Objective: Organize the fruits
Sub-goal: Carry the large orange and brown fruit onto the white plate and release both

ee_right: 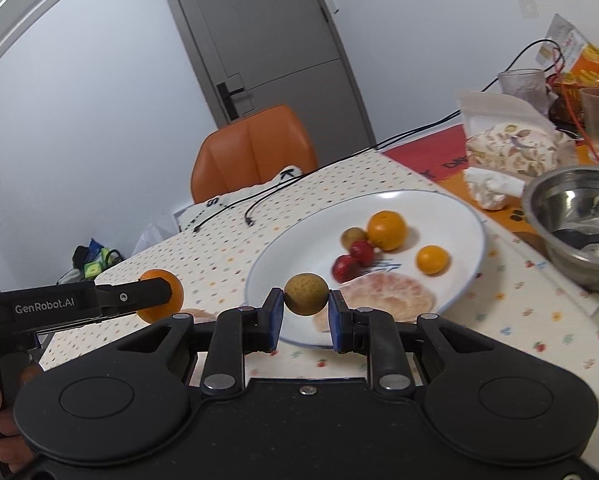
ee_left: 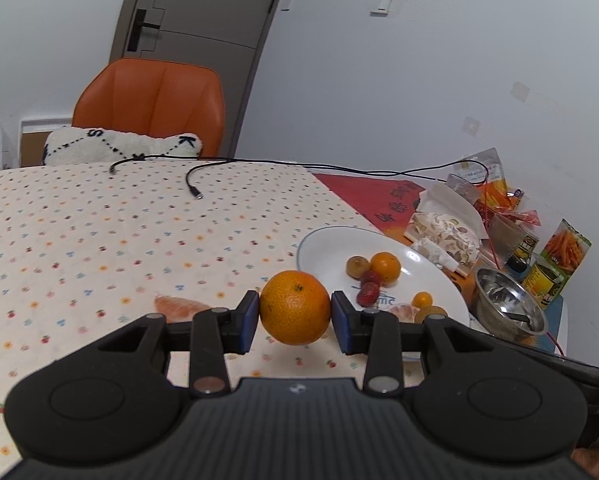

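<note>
Between the left gripper's (ee_left: pixel 294 316) fingers (ee_left: pixel 248 318), a pebbly orange (ee_left: pixel 294 307) sits clamped.

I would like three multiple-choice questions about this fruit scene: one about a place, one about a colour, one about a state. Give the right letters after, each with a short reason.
1. Where does the steel bowl stand?
A. on the orange chair
B. on the table beside the white plate
C. on the plate

2. What colour is the small round fruit in the right hand-held gripper?
A. yellow-brown
B. bright red
C. white

3. What is the state of the left hand-held gripper?
A. open and empty
B. shut on a spoon
C. shut on the large orange

Answers:
1 B, the bowl stands off the plate's rim, on the table.
2 A, its skin looks dull yellow-brown.
3 C, both blue pads press the orange's sides.
</note>
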`<state>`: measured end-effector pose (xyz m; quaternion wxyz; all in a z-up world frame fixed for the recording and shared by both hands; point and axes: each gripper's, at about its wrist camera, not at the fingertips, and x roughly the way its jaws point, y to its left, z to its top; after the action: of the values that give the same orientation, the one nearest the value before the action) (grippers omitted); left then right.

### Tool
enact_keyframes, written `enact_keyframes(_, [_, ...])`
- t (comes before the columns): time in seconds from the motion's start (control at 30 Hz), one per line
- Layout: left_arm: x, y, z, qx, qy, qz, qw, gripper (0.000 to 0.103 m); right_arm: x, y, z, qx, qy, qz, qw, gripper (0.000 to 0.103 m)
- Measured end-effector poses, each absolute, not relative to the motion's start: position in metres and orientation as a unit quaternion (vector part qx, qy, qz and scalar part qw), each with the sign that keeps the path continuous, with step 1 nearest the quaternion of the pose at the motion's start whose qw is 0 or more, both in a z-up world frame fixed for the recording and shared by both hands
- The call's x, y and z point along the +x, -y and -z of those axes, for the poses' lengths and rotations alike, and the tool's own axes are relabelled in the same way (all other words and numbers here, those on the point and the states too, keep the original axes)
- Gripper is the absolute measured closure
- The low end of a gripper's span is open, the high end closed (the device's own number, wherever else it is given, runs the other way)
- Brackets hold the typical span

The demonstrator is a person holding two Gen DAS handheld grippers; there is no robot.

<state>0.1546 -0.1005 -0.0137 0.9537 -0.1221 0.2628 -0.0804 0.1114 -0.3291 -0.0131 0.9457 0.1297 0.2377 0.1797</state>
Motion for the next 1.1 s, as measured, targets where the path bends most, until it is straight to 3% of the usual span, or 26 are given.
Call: enact_keyframes(1.1, [0.214, 0.152, 0.021, -0.096, -0.282, 0.094, 0.95, 0.066, 0.149, 0.37, 0.013, 0.131, -0.231, -0.139, 0.954, 0.081])
